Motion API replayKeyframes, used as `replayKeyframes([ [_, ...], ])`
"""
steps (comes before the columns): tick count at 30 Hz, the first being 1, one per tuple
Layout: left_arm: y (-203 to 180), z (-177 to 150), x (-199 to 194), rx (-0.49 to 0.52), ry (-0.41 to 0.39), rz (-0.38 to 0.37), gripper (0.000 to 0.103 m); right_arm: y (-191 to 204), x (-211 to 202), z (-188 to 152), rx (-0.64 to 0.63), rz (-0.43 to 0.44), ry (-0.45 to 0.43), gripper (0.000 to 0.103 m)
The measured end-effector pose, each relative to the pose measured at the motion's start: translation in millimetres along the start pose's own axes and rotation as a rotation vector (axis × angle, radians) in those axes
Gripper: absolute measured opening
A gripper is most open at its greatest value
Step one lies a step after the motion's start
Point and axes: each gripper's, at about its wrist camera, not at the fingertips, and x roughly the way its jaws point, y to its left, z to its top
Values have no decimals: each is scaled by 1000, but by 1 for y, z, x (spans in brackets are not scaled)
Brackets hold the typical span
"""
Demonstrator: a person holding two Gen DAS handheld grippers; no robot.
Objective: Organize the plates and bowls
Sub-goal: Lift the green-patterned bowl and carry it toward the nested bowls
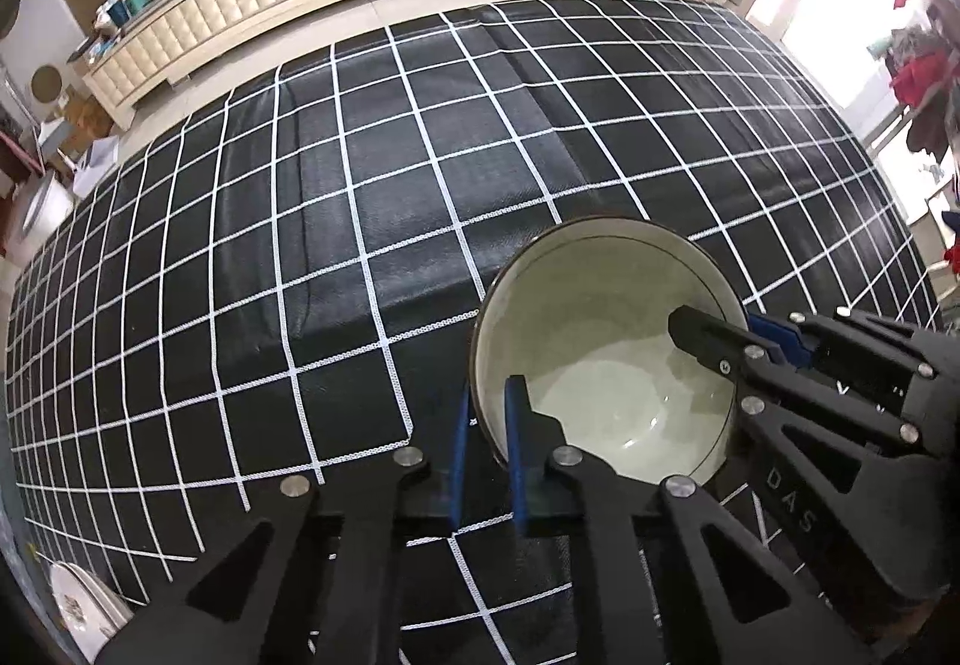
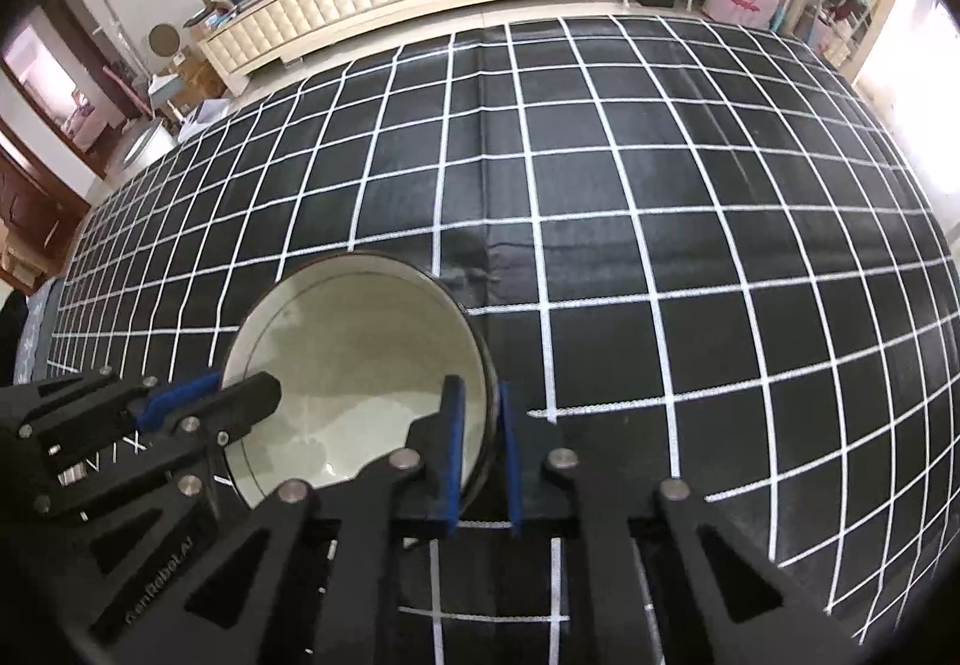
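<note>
— Sitting upright on the checked cloth of the table (image 2: 660, 221), the bowl (image 1: 606, 365) is at the near edge, right between both tools, yes?

— Yes. It's round, so no long axis matters; what counts is the rim. The left hand-held gripper (image 1: 487, 407) is clenched across the rim's left side, one pad inside the bowl, one outside.

— And the other?

— The right hand-held gripper (image 2: 480, 413) is clamped on the opposite, right side the same way. Neither is nearer; both grasp the rim from the near side, so I'd judge a level two-handed lift comes next.

— Any other dishes?

— One plate (image 1: 84, 605) sits well apart, far off to the near left.
</note>
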Motion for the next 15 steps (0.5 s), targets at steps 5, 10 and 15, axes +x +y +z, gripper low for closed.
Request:
replayKeyframes([
  [5,-5,-1,-3,26,-1,29,9,3,-3,-2,6,-5,4,12],
  [10,-1,-3,-14,25,-14,33,7,9,-11,-2,33,25,9,11],
  [15,6,-10,-29,17,-16,36,7,24,-26,-4,21,29,-7,11],
])
